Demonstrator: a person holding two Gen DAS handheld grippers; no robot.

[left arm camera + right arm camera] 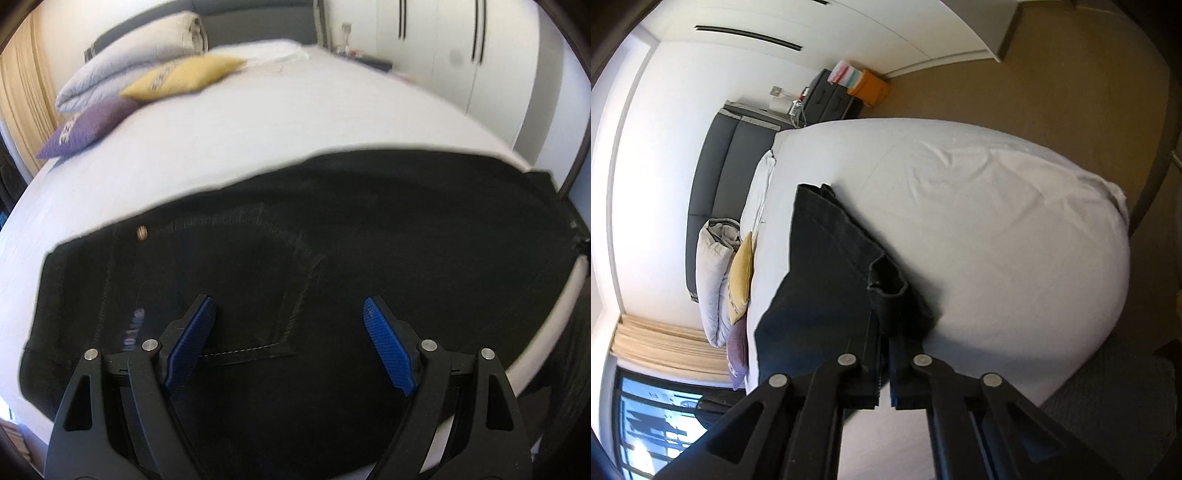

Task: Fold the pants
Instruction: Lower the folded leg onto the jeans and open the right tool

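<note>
Black pants (295, 258) lie spread across the near part of a white bed (258, 122), waistband and back pocket toward me. My left gripper (288, 306) is open just above the pocket, its blue pads (192, 339) wide apart, holding nothing. In the right wrist view the pants (820, 280) hang lifted over the bed (997, 240). My right gripper (884, 332) is shut on a bunched fold of the pants near a hem edge (886, 280).
A yellow cushion (181, 77), a purple cushion (81, 129) and a folded duvet (122, 66) lie at the head of the bed. White wardrobes (443, 37) stand to the right. A dark nightstand (831, 96) and an orange box (868, 88) sit on the floor.
</note>
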